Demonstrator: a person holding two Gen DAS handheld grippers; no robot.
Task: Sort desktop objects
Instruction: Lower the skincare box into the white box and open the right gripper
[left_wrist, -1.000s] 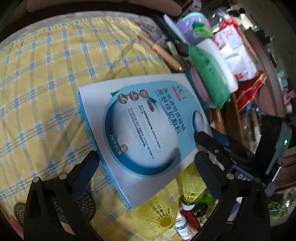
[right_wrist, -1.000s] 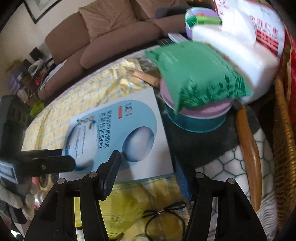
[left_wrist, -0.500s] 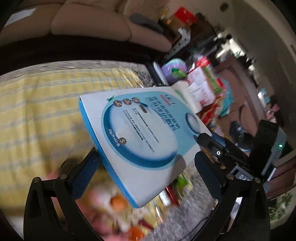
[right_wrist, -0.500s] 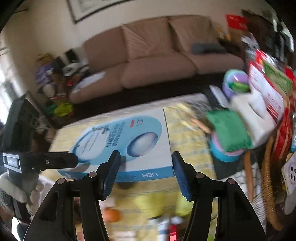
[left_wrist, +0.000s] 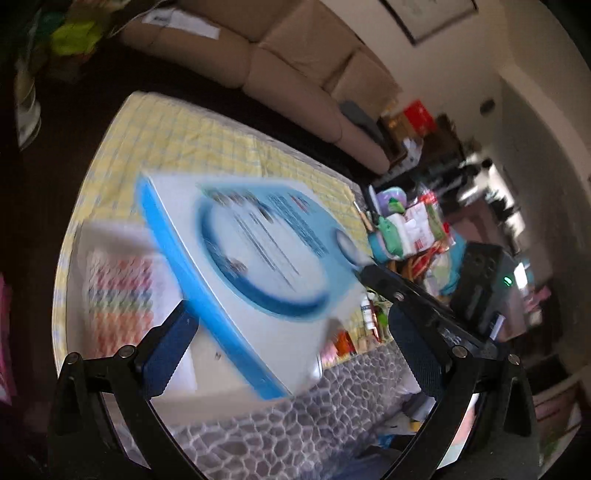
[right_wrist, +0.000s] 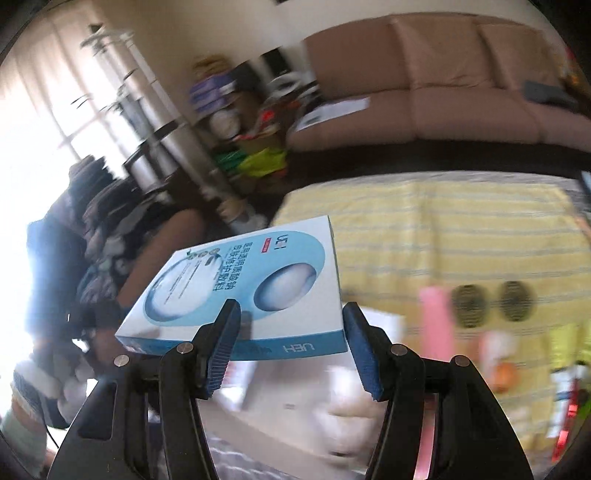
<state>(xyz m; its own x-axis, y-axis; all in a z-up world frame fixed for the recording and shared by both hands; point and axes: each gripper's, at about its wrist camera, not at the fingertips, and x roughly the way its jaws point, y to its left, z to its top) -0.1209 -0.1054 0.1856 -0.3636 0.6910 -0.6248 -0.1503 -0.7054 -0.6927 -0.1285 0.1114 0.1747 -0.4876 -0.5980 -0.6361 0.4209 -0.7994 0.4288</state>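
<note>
Since half a second ago we have carried the flat white-and-blue cardboard box further up and to our left, so that it no longer hangs over the yellow checked tablecloth alone but over a white container with rows of coloured pieces inside. In the left wrist view the box is blurred and tilted, its bright blue edge running down between the fingers of the left gripper; the blue pads stand wide apart, the left pad just at the box's edge and the right pad clear of it, and we cannot tell whether either one presses on the cardboard. Beyond the box's far corner the other gripper's black body reaches in, with a heap of packets and a purple tub behind it, and a beige sofa past the table. In the right wrist view the same box is sharp and level in the air, and the right gripper meets its near blue edge: the left pad lies over the top face near that edge, the right pad sits beside the corner, the gap between them wide, so the grip itself is not plain. Below lie a pink upright object and two dark round discs on the cloth.
</note>
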